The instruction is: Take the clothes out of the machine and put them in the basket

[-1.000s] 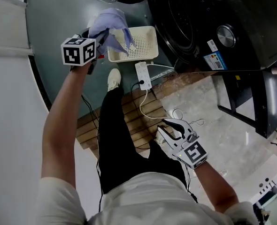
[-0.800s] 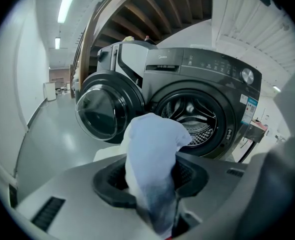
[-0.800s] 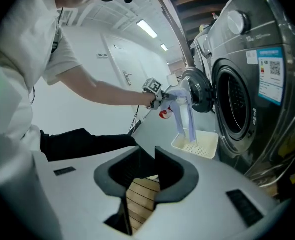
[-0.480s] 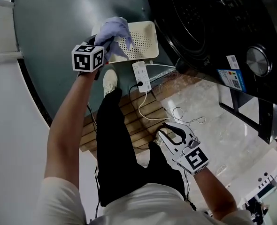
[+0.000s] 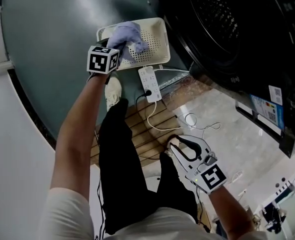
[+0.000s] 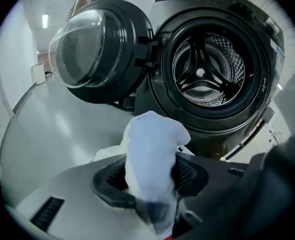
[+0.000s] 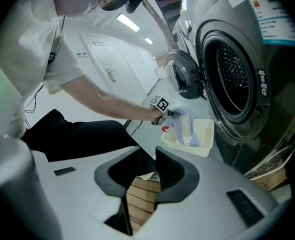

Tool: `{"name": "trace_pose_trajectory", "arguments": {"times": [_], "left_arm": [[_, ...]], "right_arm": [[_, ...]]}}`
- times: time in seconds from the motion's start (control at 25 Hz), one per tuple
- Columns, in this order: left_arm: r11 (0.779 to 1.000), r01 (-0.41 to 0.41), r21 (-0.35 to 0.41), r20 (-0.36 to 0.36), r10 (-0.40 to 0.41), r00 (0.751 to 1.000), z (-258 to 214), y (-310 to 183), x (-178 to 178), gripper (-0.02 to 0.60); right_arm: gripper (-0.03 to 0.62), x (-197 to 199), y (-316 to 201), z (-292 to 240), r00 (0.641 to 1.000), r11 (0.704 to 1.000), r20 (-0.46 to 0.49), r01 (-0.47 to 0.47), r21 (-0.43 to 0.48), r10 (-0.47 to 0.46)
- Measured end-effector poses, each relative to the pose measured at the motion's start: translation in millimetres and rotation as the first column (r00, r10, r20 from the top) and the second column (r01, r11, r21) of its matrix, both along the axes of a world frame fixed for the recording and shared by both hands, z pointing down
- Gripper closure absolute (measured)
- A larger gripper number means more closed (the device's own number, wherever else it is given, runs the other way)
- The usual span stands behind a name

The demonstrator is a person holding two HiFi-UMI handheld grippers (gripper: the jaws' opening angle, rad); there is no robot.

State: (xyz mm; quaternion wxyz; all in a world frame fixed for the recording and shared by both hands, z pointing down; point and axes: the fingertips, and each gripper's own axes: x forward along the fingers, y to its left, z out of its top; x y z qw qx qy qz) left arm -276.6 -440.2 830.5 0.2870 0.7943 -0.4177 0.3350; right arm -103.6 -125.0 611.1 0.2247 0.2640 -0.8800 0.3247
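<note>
My left gripper (image 5: 119,47) is shut on a pale lavender cloth (image 5: 128,35) just over the white perforated basket (image 5: 156,33), which stands on the floor before the washing machine (image 5: 222,29). In the left gripper view the cloth (image 6: 150,151) bulges up between the jaws and hides the pads; behind it the drum (image 6: 206,71) looks bare. My right gripper (image 5: 181,145) hangs lower right over the person's lap, open with nothing in it (image 7: 142,176). The right gripper view also shows the basket (image 7: 201,136) with the cloth (image 7: 183,125) draping into it.
The machine's round door (image 6: 95,49) stands swung open to the left. A white power strip (image 5: 150,83) with a cable lies beside the basket, next to a wooden pallet (image 5: 146,129). The person's black trouser leg and white shoe (image 5: 112,90) reach toward the basket.
The left gripper has come down with the cloth from above the basket's left edge into the basket. The right gripper has sunk slightly, still open.
</note>
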Motion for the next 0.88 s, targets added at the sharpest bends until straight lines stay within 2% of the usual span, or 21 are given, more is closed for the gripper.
{"name": "trace_pose_trajectory", "arguments": {"times": [0.24,0.48,0.68,0.88], "left_arm": [[0.998,-0.025,-0.063,0.037,0.027,0.999,53,-6,13,0.399],[0.994,-0.037,-0.098,0.074,0.045,0.996,82,-9,19,0.371],[0.985,-0.026,-0.171,0.087,0.041,0.995,106,0,21,0.281],[0.982,-0.025,-0.185,0.087,0.042,0.995,109,12,21,0.265]], "right_arm": [[0.514,2,-2,21,1.000,0.999,-0.017,-0.025,-0.036,0.024],[0.514,2,-1,31,0.999,0.997,-0.023,-0.048,-0.058,0.046],[0.514,4,-1,34,0.998,0.997,-0.026,-0.058,-0.058,0.057],[0.514,10,1,34,0.997,0.996,-0.028,-0.074,-0.056,0.072]]}}
